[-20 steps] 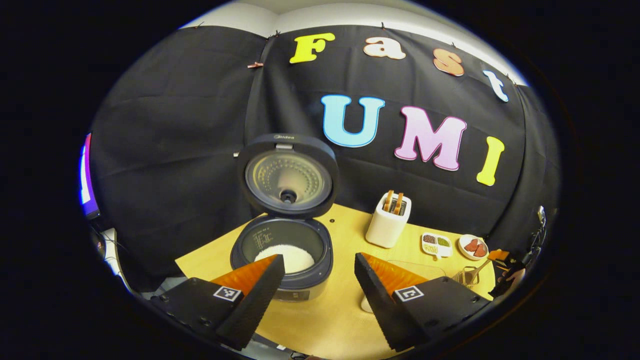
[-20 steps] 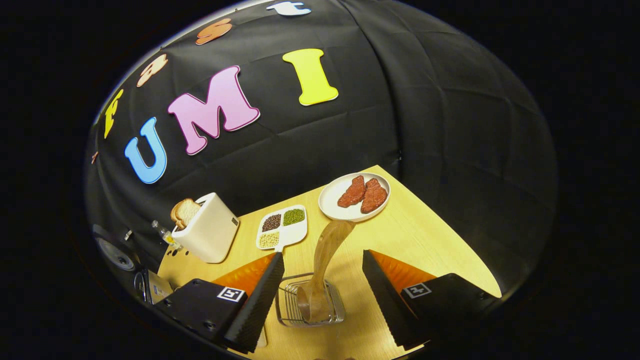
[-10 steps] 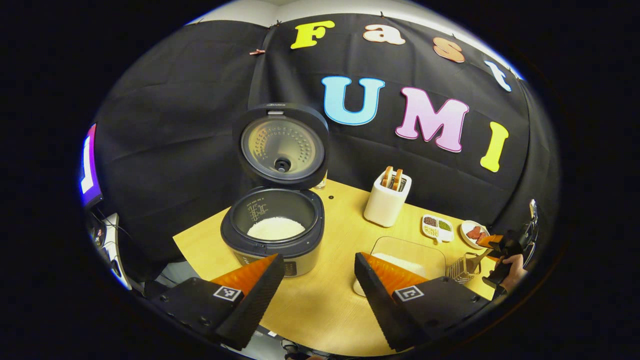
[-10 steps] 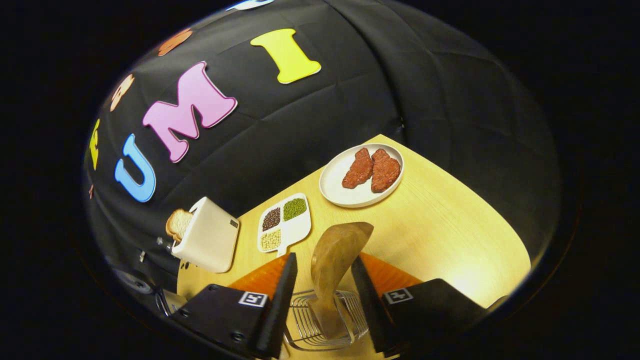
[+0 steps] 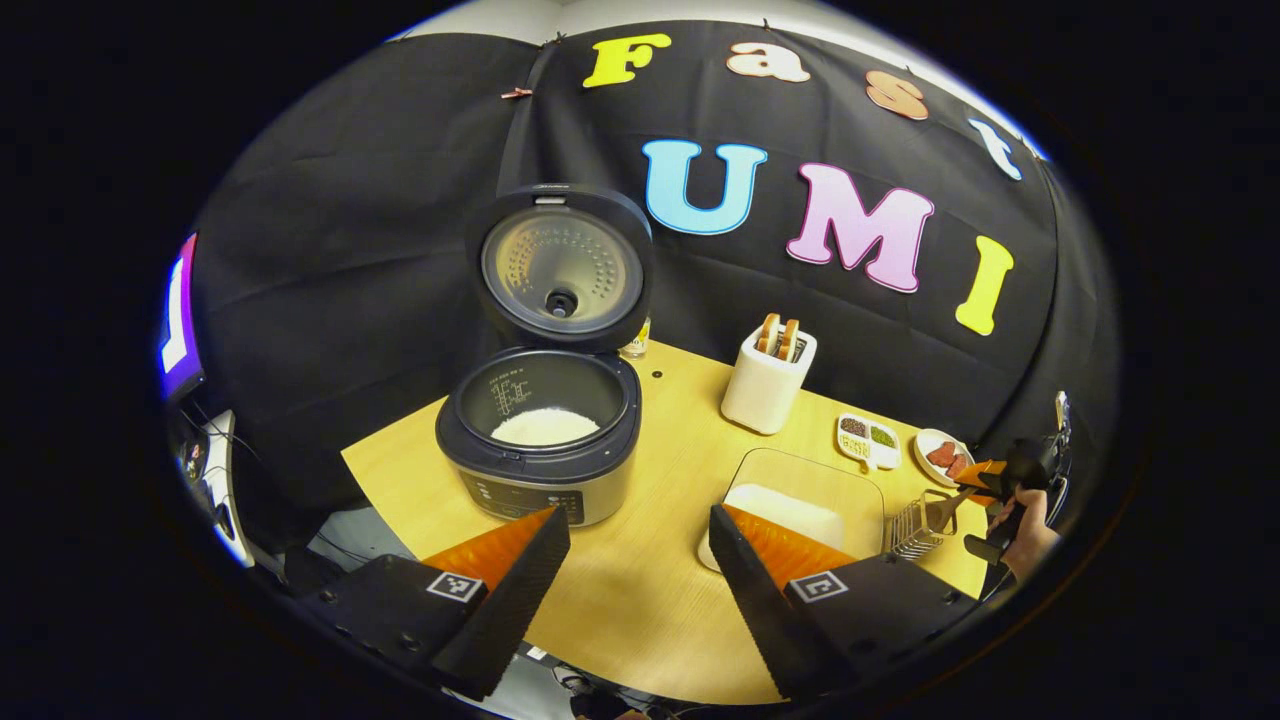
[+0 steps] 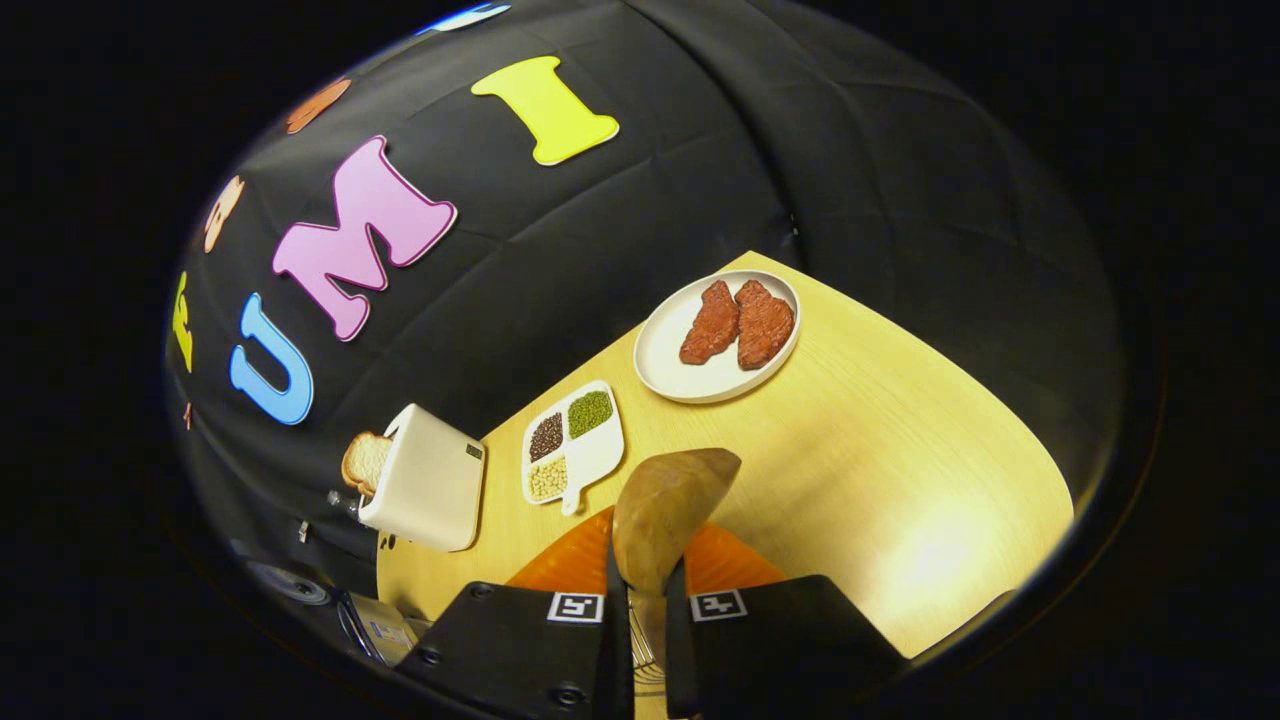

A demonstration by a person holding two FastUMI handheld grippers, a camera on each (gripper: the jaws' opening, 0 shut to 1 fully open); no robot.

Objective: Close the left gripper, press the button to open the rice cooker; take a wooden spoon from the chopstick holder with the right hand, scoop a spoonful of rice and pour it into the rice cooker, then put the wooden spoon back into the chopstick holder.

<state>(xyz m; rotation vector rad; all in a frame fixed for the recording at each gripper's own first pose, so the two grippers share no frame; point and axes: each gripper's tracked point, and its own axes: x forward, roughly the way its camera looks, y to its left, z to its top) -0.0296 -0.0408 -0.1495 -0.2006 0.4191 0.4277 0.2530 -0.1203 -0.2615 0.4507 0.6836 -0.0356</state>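
The rice cooker point(image 5: 530, 490) stands open on the table, lid point(image 5: 560, 265) upright and white rice point(image 5: 545, 427) in its pot. My left gripper point(image 5: 637, 515) hovers open in front of it, holding nothing. A clear tray of rice point(image 5: 800, 495) lies to the right, with the wire chopstick holder point(image 5: 912, 530) beyond it. Over the holder, my right gripper point(image 6: 645, 560) is shut on the wooden spoon point(image 6: 668, 500), which stands upright with its wide end up. In the left gripper view the right gripper point(image 5: 990, 480) and the hand point(image 5: 1025, 535) holding it are at the far right.
A white toaster point(image 6: 425, 480) with bread, a divided dish of beans point(image 6: 573, 440) and a plate with two meat pieces point(image 6: 718, 335) sit along the table's back. Bare wooden tabletop point(image 5: 650, 470) lies between the cooker and the rice tray. The table's right edge point(image 6: 1000, 430) is close.
My right gripper's fingers have shut on the wooden spoon standing in the holder. My left gripper has drawn back from the cooker and stayed open.
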